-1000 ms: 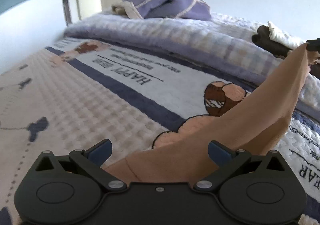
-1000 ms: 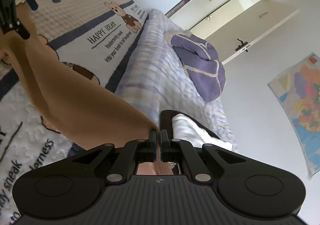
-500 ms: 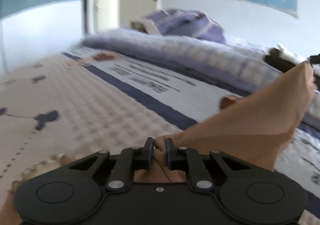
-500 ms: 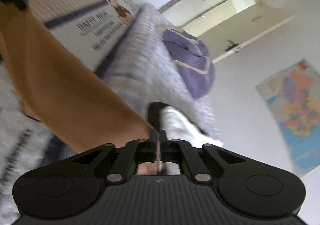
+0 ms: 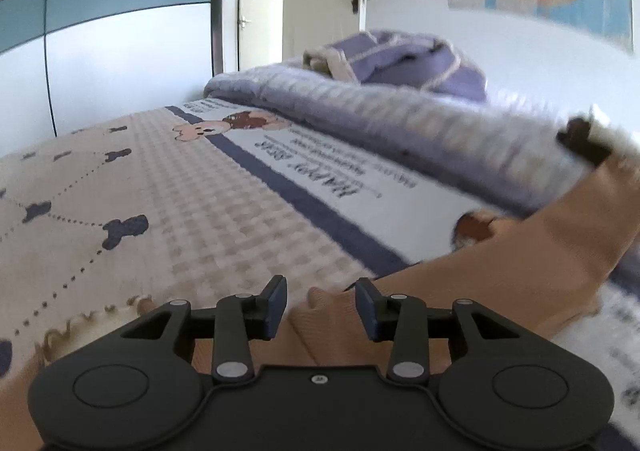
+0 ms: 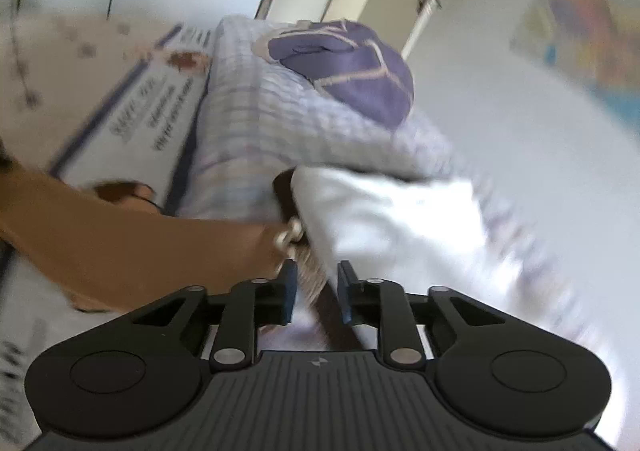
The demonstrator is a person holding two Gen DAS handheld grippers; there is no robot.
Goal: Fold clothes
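Both grippers' jaws have just been opening: left gripper (image 5: 321,307) stands parted with a ridge of the tan garment (image 5: 500,275) between its pads, unpressed; right gripper (image 6: 316,293) parted beside the garment's edge, nothing clamped. Garment lies slack across the bear-print bedspread (image 5: 200,219). Best to draw both back level so the fold is not dragged; the folded white and dark pile (image 6: 380,211) and the rolled lilac quilt (image 6: 256,123) crowd the right side.

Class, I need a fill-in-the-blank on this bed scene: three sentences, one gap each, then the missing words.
1. The garment being folded is ____ in colour.
2. The bedspread text reads "HAPPY ____".
3. On the wall hangs a colourful ____.

Missing words: tan; BEAR; map
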